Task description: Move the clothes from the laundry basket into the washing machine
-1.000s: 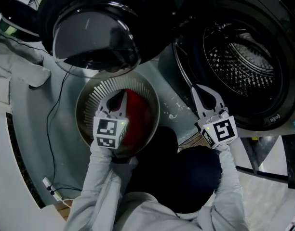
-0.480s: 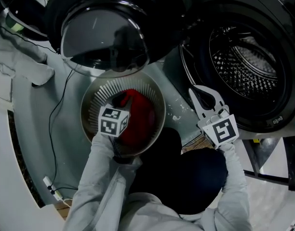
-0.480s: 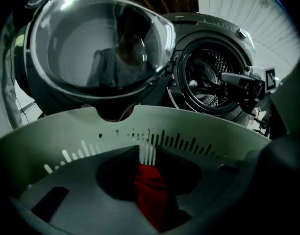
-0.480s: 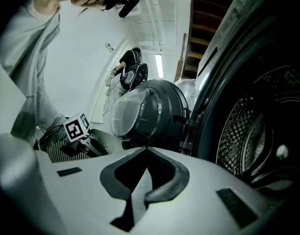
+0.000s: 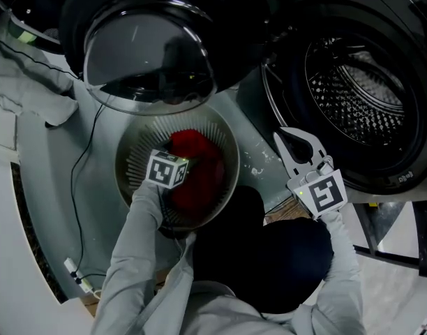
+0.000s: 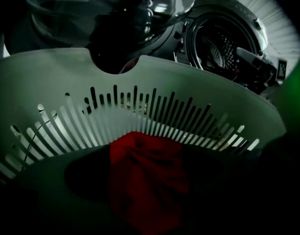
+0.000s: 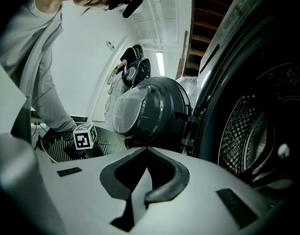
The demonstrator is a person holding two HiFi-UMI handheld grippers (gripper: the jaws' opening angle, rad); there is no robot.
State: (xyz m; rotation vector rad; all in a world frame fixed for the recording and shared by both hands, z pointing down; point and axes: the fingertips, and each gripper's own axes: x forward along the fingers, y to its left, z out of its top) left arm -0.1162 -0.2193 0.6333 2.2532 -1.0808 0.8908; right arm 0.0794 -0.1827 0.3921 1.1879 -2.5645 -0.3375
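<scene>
Baskets: one, a round, pale, slatted laundry basket [image 5: 132, 144] on the floor, directly under the left jaws.
Clothes: one piece I can count, a crumpled red garment [image 5: 198, 165] lying in the bottom of that basket.
Washing machine: one, its drum [image 5: 353, 93] gaping. Its single round door [image 5: 147, 47] is swung wide open above the basket.
Grippers: two, each carrying one marker cube.
Left arm: the grey sleeve [image 5: 140, 257] reaches down into the basket. The left gripper [image 5: 177, 160] is tipped steeply downward, its cube facing up at us.
Left jaws: apart, and they have just been opening. The red garment sits between them and just ahead, not pinched. Whether a jaw brushes the cloth I cannot tell, as it is too dark down there. The basket's slatted far wall rises straight beyond the jaws.
Right arm: the other grey sleeve [image 5: 335, 257] comes up from below. The right gripper [image 5: 287, 139] is held roughly level outside the basket, near the machine's front.
Right jaws: pressed together with nothing between them.
Around the right jaws: the drum mouth is off to their right, and the open door and its hinge are ahead. The basket with the left gripper's cube is well away to their left.
Task's thing: the red garment is in the basket, between the left jaws, and not in the drum.
</scene>
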